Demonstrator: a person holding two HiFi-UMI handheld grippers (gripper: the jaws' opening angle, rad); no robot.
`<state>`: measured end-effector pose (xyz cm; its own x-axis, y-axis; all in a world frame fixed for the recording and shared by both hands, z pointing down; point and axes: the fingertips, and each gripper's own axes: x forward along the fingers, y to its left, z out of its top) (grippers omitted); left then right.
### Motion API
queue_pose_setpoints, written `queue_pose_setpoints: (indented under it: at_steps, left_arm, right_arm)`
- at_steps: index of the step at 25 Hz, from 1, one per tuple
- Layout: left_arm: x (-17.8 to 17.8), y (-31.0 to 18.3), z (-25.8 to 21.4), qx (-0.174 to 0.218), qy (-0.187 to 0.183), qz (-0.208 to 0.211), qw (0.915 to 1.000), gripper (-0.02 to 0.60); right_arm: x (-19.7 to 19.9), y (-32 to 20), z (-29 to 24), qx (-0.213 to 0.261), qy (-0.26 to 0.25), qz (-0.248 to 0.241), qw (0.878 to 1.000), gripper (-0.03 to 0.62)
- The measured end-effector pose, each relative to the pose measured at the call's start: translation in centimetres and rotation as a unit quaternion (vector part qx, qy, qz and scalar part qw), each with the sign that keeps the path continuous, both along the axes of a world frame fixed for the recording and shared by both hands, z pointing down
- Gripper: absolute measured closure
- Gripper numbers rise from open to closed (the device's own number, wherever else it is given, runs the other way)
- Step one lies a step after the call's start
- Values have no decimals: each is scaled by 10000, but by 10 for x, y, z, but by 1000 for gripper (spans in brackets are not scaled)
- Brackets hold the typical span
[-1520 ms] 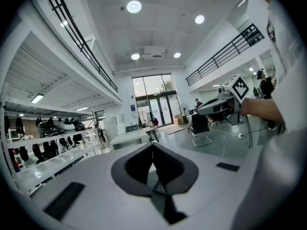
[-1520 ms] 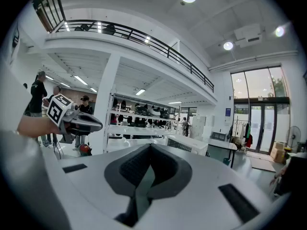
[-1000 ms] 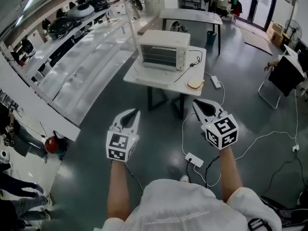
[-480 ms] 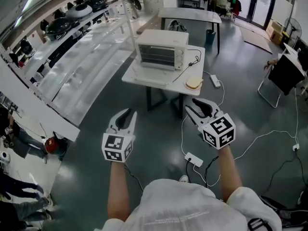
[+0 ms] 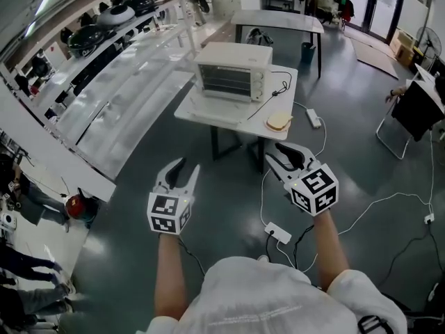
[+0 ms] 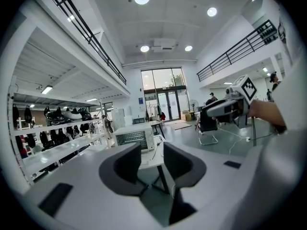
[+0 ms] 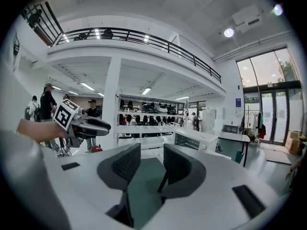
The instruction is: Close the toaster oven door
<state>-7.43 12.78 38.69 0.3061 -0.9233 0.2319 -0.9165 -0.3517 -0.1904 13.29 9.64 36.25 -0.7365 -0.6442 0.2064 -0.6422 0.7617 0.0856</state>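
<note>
The white toaster oven [image 5: 234,70] stands on a small white table [image 5: 240,117] out ahead of me, its front facing me. Its door seems to lie folded down in front of it. A slice of bread [image 5: 279,122] rests at the table's near right corner. My left gripper [image 5: 184,170] and right gripper [image 5: 280,158] hang in mid-air well short of the table. Both have just been opening, with nothing between the pads. The oven also appears small beyond the left gripper [image 6: 150,161] as the toaster oven [image 6: 135,136], and past the right gripper [image 7: 151,164] as the toaster oven [image 7: 195,140].
A power strip [image 5: 279,232] and cables lie on the floor near my feet, another strip [image 5: 312,118] beside the table. Long white shelves [image 5: 118,96] run along the left, a chair [image 5: 411,108] stands right, a second table [image 5: 278,21] behind. People stand at far left.
Both grippers went from shut to open, the right one first, then the left. Both hands drifted slightly lower and nearer to me in the head view.
</note>
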Motion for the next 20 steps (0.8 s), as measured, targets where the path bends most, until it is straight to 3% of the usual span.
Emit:
queue_pose_setpoints:
  at_steps: [13, 20]
  left_arm:
    - [23, -11, 17, -162, 3, -506, 9986, 437]
    - [20, -53, 27, -236, 13, -453, 9987, 437]
  right_arm:
    - [26, -31, 14, -128, -28, -353, 9993, 453]
    - [22, -68, 26, -248, 10, -321, 9992, 453]
